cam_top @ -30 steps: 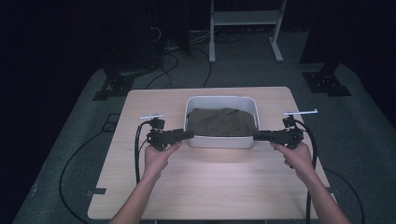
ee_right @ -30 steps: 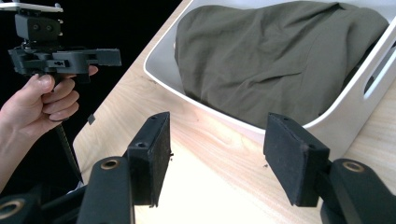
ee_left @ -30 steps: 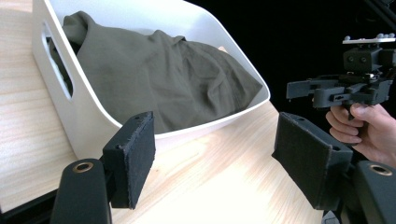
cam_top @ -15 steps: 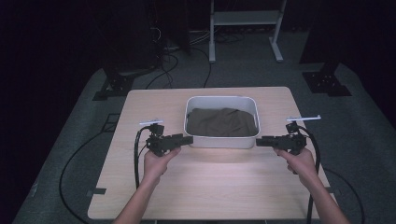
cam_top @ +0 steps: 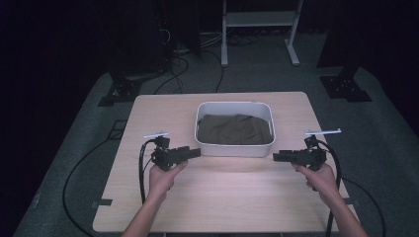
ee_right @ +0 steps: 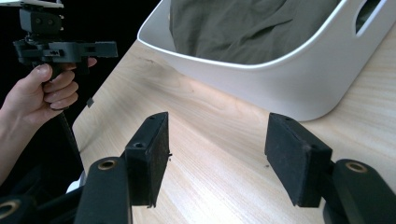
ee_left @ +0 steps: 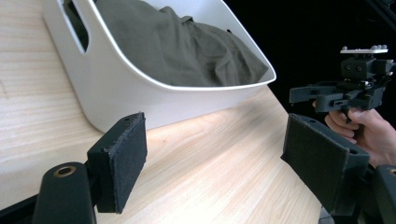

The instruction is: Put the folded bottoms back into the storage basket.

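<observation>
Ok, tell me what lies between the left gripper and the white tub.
Nothing but bare tabletop. In the left gripper view, the left gripper has open, empty jaws short of the white tub; the high view shows the same gap.

Wooden table (cam_top: 222, 197) on grey carpet (cam_top: 375, 128); white stand (cam_top: 259, 19) + black cables (cam_top: 173, 54) at back.

A dark recording lab; floor cables (cam_top: 84, 168), black stands (cam_top: 346, 84), 1 lit wooden table (cam_top: 237, 197).

No readable text, label, brand, number or sign appears on anything in these views.
</observation>
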Available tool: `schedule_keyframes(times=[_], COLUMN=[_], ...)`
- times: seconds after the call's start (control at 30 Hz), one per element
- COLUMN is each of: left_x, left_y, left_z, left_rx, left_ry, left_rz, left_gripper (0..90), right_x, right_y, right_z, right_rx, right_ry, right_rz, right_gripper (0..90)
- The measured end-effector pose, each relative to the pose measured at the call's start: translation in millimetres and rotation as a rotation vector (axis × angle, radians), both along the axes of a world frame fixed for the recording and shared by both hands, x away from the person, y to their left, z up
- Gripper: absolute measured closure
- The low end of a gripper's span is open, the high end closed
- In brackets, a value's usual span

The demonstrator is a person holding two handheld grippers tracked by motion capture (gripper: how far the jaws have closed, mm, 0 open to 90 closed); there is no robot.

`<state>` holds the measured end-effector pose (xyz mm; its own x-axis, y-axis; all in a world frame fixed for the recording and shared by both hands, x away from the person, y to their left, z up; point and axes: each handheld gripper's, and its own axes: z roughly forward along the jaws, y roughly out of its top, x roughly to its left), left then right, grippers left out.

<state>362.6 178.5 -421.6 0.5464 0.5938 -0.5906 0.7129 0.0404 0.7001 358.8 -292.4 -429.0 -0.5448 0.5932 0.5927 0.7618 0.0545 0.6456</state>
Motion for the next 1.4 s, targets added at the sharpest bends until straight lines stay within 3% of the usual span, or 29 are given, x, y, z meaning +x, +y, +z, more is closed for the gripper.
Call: schedule_keyframes(times=[0.37,1.13,1.4], left_x=[-9.4,-24.7,-31.9], left_y=[7.1,21.3,28.0], left_z=[-7.1,-20.1,-25.3], left_rx=[0.014,-0.016,-0.008], left_ry=[0.001,0.011,0.016], left_rz=[0.013,0.036,0.037], left_gripper=[19.6,19.3,19.1], right_x=[-9.0,-29.0,-37.8], right_y=[-3.1,-18.5,-24.4], right_z=[-10.6,-27.3,-32.5], right_rx=[-0.014,-0.003,0.006], right_ry=[0.011,0.017,0.012], right_rz=[0.003,-0.018,-0.029], right_gripper=[38.2,36.7,36.6])
